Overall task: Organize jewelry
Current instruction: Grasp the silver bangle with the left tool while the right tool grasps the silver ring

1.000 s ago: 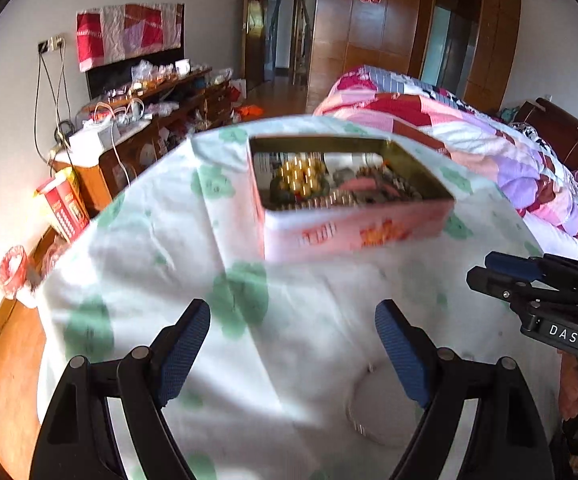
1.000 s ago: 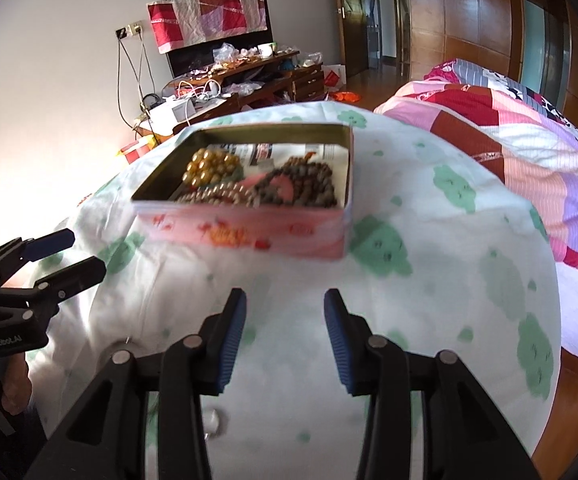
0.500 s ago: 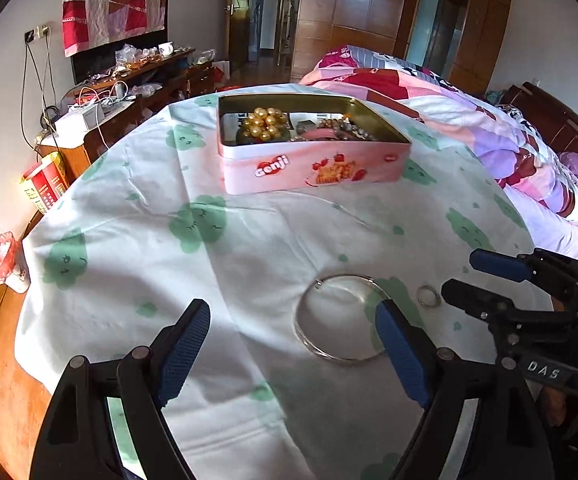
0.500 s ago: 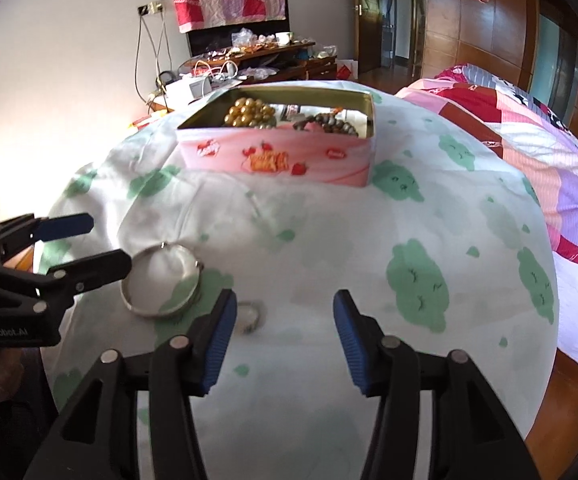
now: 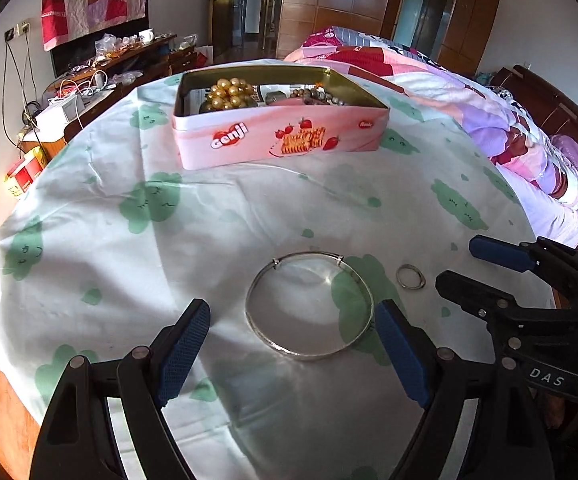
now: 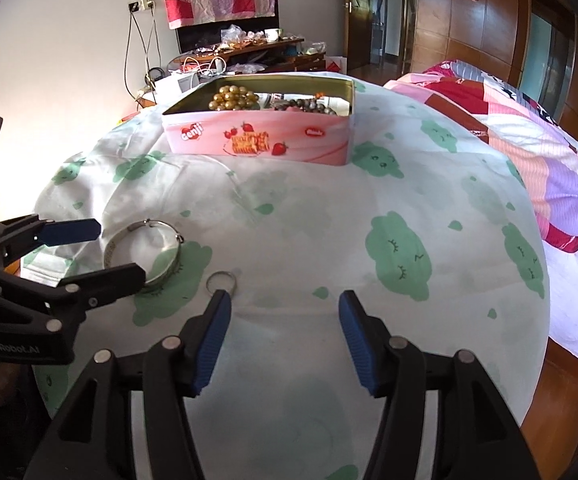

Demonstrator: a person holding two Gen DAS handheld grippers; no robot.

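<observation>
Jewelry is sitting partly sorted: gold beads (image 5: 231, 96) and dark beads (image 5: 321, 94) are already lying in the pink tin (image 5: 281, 136) at 12 o'clock on the counter (image 5: 217, 216). I'm still seeing a silver bangle (image 5: 309, 306) and a small ring (image 5: 410, 276) waiting on the cloth. My left gripper (image 5: 293, 350) is hovering with jaws wide around the bangle, not touching; my right gripper (image 6: 285, 338) has just been opening its jaws, nothing between them, ring at 11 o'clock. I'm reading "Genji" on the tin, "DAS" and "GenRobot.AI" on the grippers.
</observation>
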